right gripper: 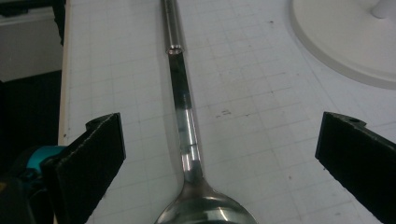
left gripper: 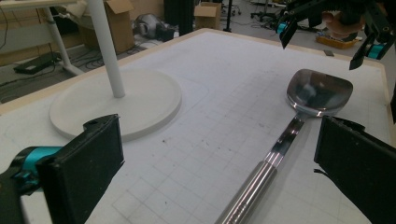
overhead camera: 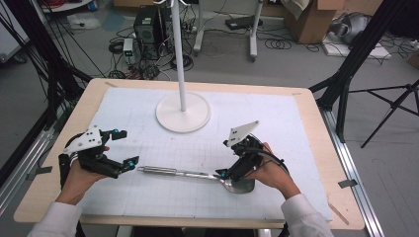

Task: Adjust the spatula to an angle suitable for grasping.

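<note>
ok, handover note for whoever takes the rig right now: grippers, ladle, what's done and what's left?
Left gripper: open, holding nothing, at the handle end of the long shiny steel ladle.
Right gripper: open, holding nothing, poised over the neck where the handle meets the bowl.
Ladle: lying flat on the white gridded mat, bowl up, handle toward the left gripper.
White round-based stand: upright behind it, bare.
Done: both grippers lined up on the ladle.
Left: probably close on the ladle and lift; not yet gripped.

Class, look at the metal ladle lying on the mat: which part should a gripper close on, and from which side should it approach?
Grip the ladle on its thin flat neck just behind the bowl, probably coming from above with the jaws across it. It lies flat, and the right gripper already hangs open astride that neck.
</note>
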Demonstrator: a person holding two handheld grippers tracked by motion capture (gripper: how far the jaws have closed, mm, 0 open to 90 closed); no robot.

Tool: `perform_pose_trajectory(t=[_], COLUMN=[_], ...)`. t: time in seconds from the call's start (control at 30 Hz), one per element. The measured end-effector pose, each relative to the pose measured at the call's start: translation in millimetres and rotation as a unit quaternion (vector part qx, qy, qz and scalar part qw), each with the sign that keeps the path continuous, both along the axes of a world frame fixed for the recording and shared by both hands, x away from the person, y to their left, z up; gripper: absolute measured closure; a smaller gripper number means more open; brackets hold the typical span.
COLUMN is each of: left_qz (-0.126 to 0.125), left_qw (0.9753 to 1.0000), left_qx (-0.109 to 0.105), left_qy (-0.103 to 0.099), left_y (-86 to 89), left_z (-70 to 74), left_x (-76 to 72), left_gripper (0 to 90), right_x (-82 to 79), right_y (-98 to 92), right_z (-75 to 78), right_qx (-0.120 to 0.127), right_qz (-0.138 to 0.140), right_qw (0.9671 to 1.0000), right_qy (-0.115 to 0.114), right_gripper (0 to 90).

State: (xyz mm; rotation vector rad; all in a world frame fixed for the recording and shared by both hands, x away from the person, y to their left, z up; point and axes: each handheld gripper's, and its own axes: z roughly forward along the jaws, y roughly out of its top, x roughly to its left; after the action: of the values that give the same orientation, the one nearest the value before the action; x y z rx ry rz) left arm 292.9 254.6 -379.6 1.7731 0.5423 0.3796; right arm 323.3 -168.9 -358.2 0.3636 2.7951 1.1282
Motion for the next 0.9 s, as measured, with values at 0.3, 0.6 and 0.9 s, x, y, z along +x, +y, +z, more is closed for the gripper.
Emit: perform_pose_trajectory(t=[0.3, 0.6, 0.9], left_qz=[0.000, 0.000, 0.001], left_qw=[1.0000, 0.9999, 1.0000], left_qx=[0.002, 0.010, 0.007], left_qy=[0.002, -0.001, -0.002], left_y=[1.7, -0.1, -0.5], left_z=[-2.2, 1.6, 4.5], left_x=[-1.3, -2.3, -2.8], left_gripper=[1.8, 1.8, 1.8], right_x=[3.7, 7.1, 6.2], right_y=[25.6, 46.6, 61.0], right_z=[-8.8, -19.9, -29.4], right_qx=[-0.025, -0.049, -0.077], right_qz=[0.021, 0.037, 0.046], right_qw=[0.9995, 0.9979, 0.9959], right_qy=[0.008, 0.018, 0.016], right_gripper=[0.6, 0.6, 5.1])
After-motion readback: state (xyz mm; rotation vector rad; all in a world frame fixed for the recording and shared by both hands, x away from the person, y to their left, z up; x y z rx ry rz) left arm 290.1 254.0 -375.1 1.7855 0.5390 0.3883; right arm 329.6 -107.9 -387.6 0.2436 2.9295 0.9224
